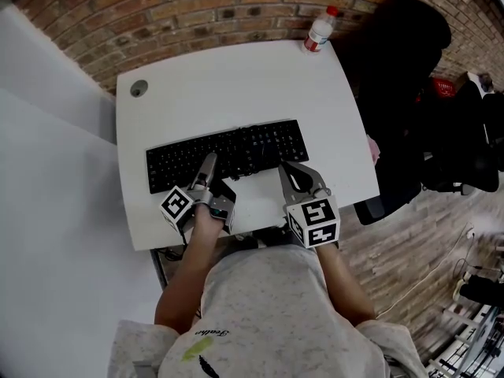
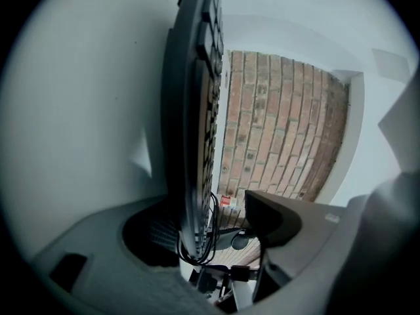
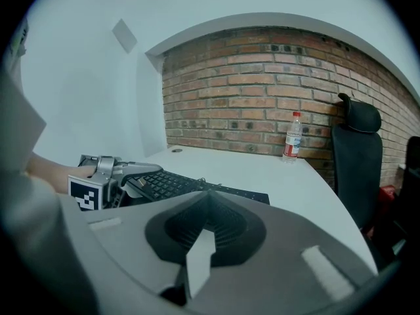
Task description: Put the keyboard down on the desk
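Between your left gripper's parted jaws the keyboard shows edge-on, far end cut off; your right gripper, clenched empty, hovers over the desk, brick wall beyond.

A white desk with rounded corners stands against a curved-looking red-brown brick wall with pale mortar lines. To the desk's left rises a plain white wall, meeting the brick at a corner. A round grey hole sits near the desk's far left corner. A black high-backed office chair stands at the right, on a floor of brown wood planks. The light is even and soft.
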